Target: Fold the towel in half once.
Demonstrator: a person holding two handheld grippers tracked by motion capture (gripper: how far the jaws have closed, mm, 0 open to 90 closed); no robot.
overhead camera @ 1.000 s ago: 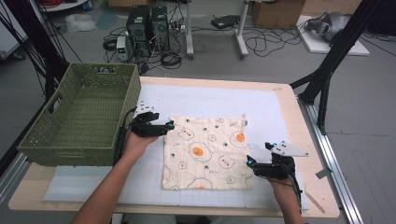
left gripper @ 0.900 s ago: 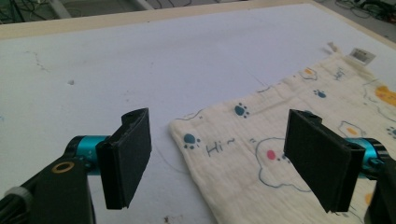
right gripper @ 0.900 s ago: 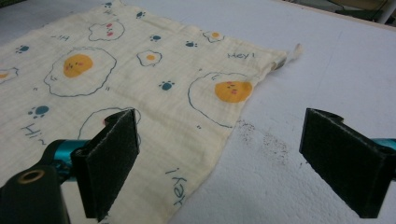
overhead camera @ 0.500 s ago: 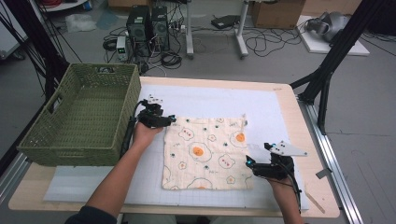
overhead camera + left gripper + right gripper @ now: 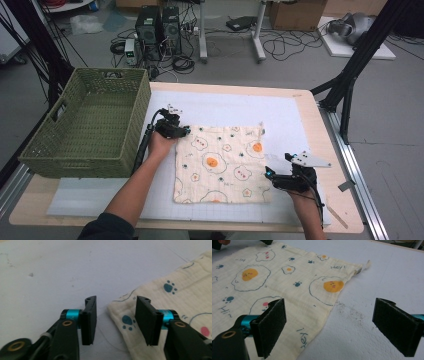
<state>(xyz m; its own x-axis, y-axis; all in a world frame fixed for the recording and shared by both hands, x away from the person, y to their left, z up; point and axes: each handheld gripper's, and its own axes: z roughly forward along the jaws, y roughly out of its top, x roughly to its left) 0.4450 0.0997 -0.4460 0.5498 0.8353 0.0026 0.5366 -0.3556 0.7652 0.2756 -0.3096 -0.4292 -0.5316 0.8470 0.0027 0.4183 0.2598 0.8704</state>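
Observation:
A cream cloth (image 5: pixel 220 162) printed with fried eggs and paw marks lies flat on the white mat (image 5: pixel 225 107). My left gripper (image 5: pixel 186 131) is at the cloth's far left corner. In the left gripper view it (image 5: pixel 116 300) is open, with the corner of the cloth (image 5: pixel 180 297) lying between the jaws, close to the right one. My right gripper (image 5: pixel 270 175) is at the cloth's right edge near the front. It (image 5: pixel 331 302) is wide open, one jaw over the cloth (image 5: pixel 287 270) and the other over bare mat.
A green woven basket (image 5: pixel 75 165) stands on the left of the table, close to my left forearm. The wooden table edge (image 5: pixel 340 165) runs along the right. Computer cases (image 5: pixel 155 25) and cables sit on the floor beyond the table.
My left gripper has slid a little to the right, up to the cloth's far left corner. The right gripper has stayed in place.

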